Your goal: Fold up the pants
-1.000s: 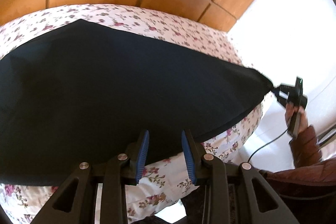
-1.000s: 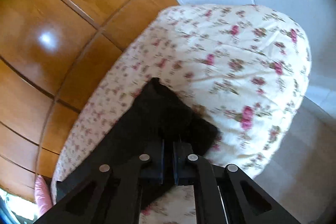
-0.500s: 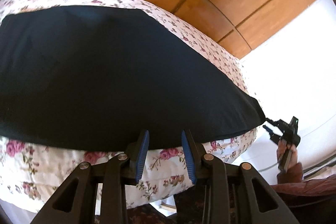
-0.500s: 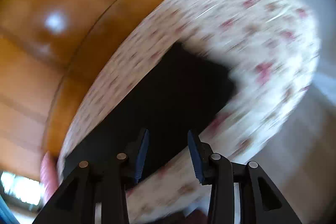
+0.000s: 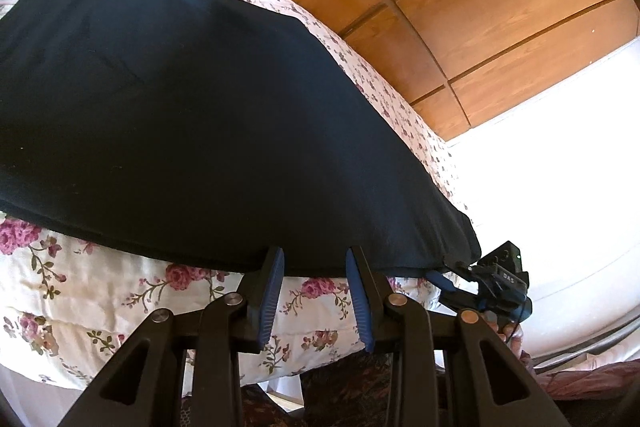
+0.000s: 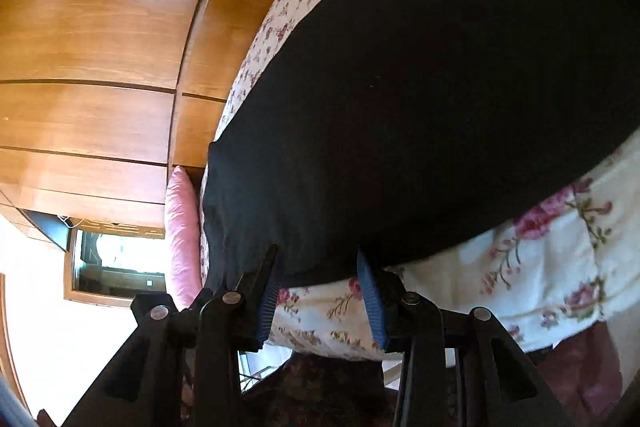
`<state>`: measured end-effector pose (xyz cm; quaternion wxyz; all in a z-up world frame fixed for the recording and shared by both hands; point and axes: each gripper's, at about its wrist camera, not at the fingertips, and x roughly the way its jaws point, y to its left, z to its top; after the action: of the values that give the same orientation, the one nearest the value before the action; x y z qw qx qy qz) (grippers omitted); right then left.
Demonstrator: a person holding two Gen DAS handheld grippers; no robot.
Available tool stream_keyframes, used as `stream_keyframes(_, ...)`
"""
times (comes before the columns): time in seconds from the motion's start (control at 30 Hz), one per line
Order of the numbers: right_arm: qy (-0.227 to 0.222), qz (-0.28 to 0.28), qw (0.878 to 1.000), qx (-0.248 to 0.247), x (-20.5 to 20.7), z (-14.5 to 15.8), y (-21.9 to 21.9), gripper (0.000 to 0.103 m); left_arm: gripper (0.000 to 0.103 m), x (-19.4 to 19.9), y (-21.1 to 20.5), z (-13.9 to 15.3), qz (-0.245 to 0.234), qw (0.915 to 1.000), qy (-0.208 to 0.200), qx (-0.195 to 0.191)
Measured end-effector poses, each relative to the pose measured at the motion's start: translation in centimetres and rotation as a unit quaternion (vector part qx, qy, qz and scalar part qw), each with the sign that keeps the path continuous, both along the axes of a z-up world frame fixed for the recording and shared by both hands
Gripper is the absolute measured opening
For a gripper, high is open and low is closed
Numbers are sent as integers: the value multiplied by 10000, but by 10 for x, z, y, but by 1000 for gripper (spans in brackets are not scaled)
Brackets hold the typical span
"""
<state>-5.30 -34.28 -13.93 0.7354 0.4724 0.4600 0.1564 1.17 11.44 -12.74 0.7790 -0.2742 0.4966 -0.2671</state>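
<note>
1. Left wrist view: our left gripper (image 5: 315, 287) gapes empty at the pants (image 5: 200, 131), spread flat on the floral quilt (image 5: 100, 291).
2. Our right gripper (image 6: 320, 291) is likewise spread and empty; pinching one layer, or quilt, would spoil the fold.

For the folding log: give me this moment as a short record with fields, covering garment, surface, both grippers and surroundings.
garment: dark pants, spread flat, near edge close to the bed's front edge
surface: floral bedspread
left gripper: open, empty, at the pants' near edge
right gripper: open, empty, at the pants' near edge
right gripper seen from left view: at the pants' right corner
surroundings: wooden wall panels; pink pillow at the far end of the bed
fold status: cannot tell
</note>
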Motion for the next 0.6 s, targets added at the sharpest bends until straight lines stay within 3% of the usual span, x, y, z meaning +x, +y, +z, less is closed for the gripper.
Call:
stream_keyframes(0.03, -28, -58, 10000, -12, 1, 0, 0, 29, 32, 0, 0, -1, 12, 10000, 7, -18)
stream_keyframes(0.1, -56, -97, 9998, -146, 2, 2, 2, 8, 32, 2, 1, -3, 44, 10000, 29, -63)
stream_keyframes(0.13, -86, -87, 9996, -269, 1, 5, 3, 7, 32, 2, 2, -3, 70, 9999, 51, -92)
stream_keyframes(0.3, -735, 391, 9927, -868, -14, 41, 10, 6, 32, -5, 18, 4, 291, 9995, -74, -133)
stream_keyframes(0.47, -225, 530, 9912, -1196, -9, 18, 14, 6, 32, -6, 39, -3, 619, 9979, 86, -164)
stream_keyframes(0.6, -185, 477, 9930, -1062, -5, 11, 11, 12, 32, -8, 45, 2, 728, 9973, 10, -98)
